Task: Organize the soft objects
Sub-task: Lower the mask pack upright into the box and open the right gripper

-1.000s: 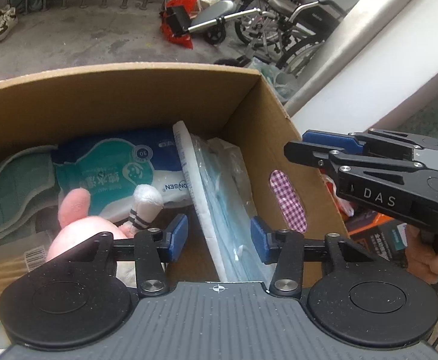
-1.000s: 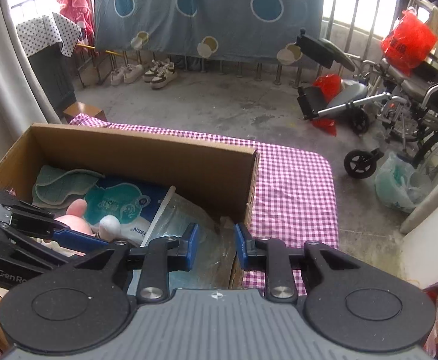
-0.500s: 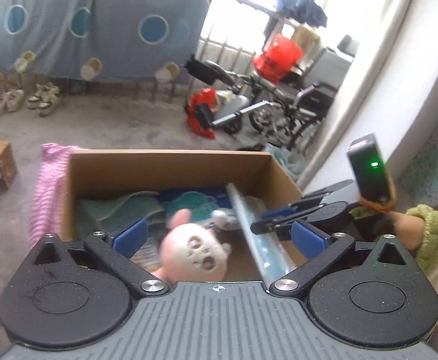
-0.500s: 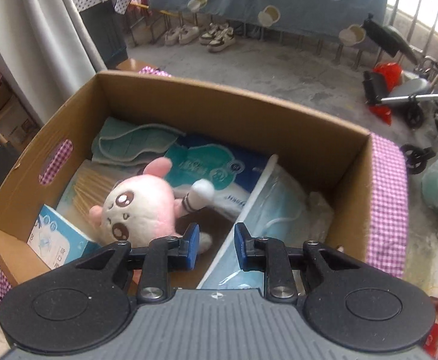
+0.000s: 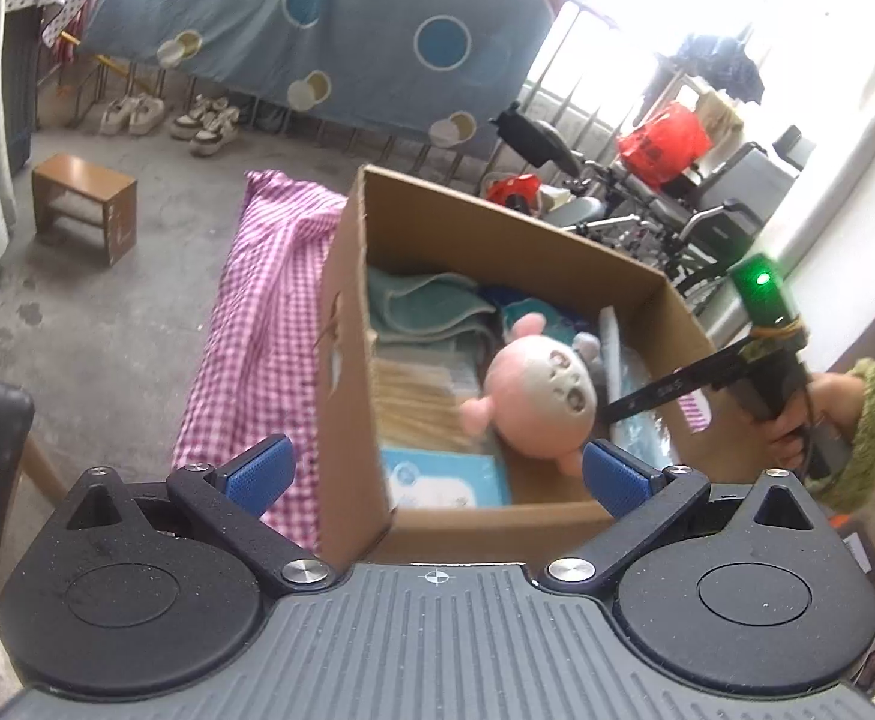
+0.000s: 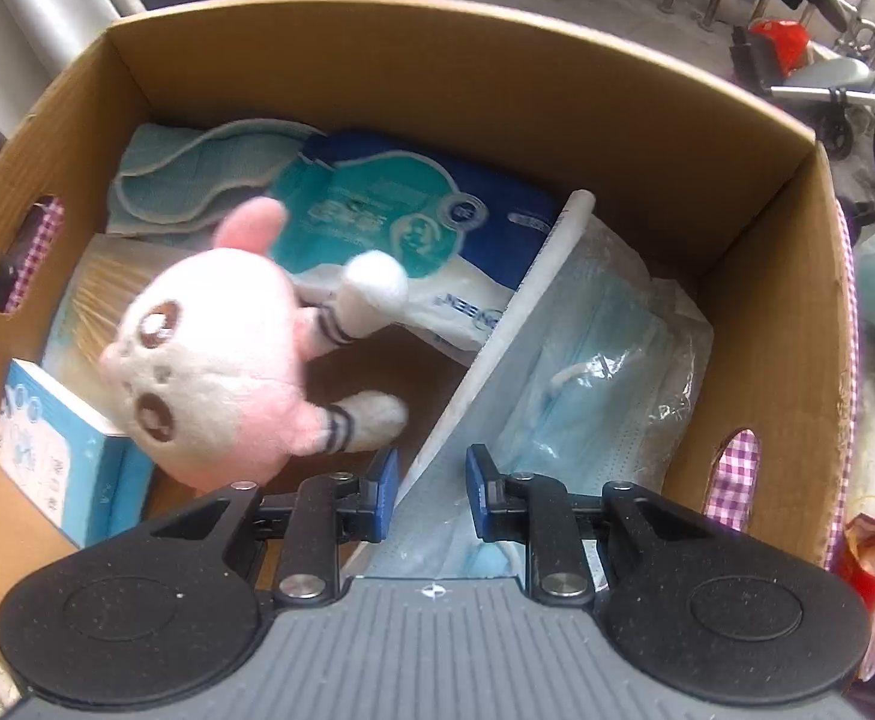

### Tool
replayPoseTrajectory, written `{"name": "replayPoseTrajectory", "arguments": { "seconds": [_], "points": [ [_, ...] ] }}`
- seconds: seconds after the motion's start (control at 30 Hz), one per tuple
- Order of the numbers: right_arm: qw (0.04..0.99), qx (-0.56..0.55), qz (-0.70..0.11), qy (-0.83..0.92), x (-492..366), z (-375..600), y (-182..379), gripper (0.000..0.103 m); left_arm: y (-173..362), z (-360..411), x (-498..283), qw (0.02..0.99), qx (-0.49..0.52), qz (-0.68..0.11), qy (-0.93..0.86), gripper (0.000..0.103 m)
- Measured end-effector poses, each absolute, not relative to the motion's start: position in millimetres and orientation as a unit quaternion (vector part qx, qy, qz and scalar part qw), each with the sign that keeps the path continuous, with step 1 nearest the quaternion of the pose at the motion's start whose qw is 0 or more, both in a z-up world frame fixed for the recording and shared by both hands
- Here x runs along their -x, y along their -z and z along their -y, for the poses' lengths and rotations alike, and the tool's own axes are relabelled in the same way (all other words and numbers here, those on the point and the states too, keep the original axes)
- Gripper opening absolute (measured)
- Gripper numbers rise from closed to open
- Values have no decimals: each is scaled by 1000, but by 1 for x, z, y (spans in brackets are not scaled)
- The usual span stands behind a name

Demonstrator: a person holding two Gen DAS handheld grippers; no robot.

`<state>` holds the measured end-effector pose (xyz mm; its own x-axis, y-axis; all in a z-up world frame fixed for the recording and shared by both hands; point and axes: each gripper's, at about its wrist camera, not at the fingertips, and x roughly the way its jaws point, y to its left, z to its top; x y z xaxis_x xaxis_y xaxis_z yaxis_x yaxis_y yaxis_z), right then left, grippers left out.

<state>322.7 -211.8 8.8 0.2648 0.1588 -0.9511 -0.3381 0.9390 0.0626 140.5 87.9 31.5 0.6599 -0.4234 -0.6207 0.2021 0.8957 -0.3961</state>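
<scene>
A pink and white plush toy (image 5: pixel 542 396) (image 6: pixel 215 360) lies loose inside the cardboard box (image 5: pixel 347 360) (image 6: pixel 437 78), on its left side. My left gripper (image 5: pixel 435 474) is outside the box at its near corner, jaws open wide and empty. My right gripper (image 6: pixel 431 480) points steeply down into the box, just right of the plush. Its jaws stand narrowly apart over the white edge of a clear pack of blue masks (image 6: pixel 593 360). In the left wrist view its black fingers (image 5: pixel 671 387) reach in from the right, held by a hand (image 5: pixel 797 420).
The box also holds a green towel (image 6: pixel 197 174), a blue and white tissue pack (image 6: pixel 389 210), a pack of wooden sticks (image 6: pixel 95 282) and a light blue carton (image 6: pixel 47 438). A pink checked cloth (image 5: pixel 269 312) lies under it. A wooden stool (image 5: pixel 83 204) and wheelchairs (image 5: pixel 647 204) stand beyond.
My left gripper has widened its jaws and drawn back out of the box toward its left corner. My right gripper has sunk into the box and tipped down over the mask pack.
</scene>
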Motion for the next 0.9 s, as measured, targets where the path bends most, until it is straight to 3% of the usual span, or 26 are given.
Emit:
{"name": "replayPoseTrajectory", "arguments": {
  "seconds": [0.2, 0.53, 0.9],
  "points": [
    [784, 115, -594, -137, -321, 202, -4, 27, -19, -103, -131, 901, 148, -375, 160, 102],
    [800, 96, -573, -148, -311, 190, -33, 27, -17, -103, -122, 909, 120, -363, 167, 103],
    [792, 82, -588, -142, -313, 173, -22, 27, -16, -104, -115, 906, 124, -366, 174, 102]
  ]
}}
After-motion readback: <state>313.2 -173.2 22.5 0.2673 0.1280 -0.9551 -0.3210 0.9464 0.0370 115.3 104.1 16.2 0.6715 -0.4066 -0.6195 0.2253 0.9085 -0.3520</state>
